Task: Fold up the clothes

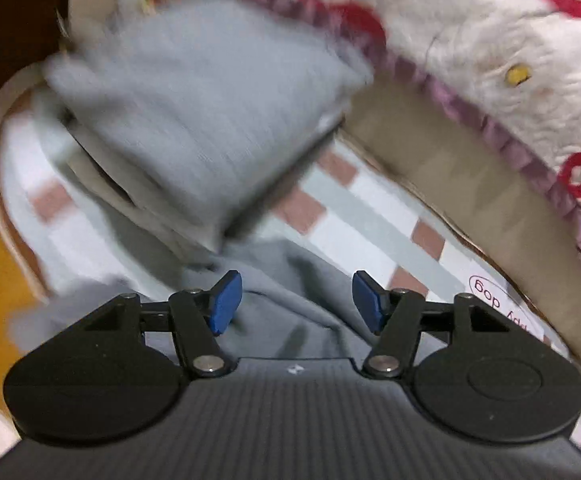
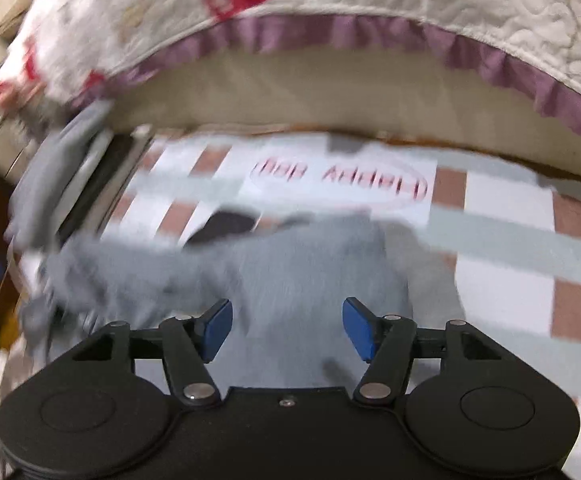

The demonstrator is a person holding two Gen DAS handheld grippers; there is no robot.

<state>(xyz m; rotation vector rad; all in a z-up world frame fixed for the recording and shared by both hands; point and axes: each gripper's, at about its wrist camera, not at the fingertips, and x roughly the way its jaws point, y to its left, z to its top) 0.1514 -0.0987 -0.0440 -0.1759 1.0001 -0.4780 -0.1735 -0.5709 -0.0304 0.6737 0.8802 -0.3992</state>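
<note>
**Ana:** Grey knit garment (image 2: 290, 264), soft and rumpled — that was what the folding turned on. It lay spread across the checked white, pale-green and brown cloth (image 2: 510, 216) covering the bed, directly ahead of both tools.

**Ben:** And the grippers?

**Ana:** The left hand-held gripper (image 1: 296, 302) had its blue pads spread wide with nothing between them, poised just over a creased part of the grey fabric. The right hand-held gripper (image 2: 287, 328) was likewise spread and empty, with the garment's bulk lying right beyond its tips.

**Ben:** Which step, would you say?

**Ana:** Hard to pin down. In the left wrist view a flat, squared grey fabric slab (image 1: 206, 112) stood up and to the left, blurred; I couldn't tell whether it was a folded piece or part of the same garment lifted over. The scene would fit a fold just released as well as a fresh grasp being lined up.

**Ben:** What would a next grasp need?

**Ana:** In my judgement, pinching a single edge cleanly, since loose knit bunches and two layers could be caught together.

**Ben:** Anything behind?

**Ana:** A cream quilted blanket with red motifs and a purple frill (image 2: 370, 36) draped beyond the cloth, apart from the garment.
</note>
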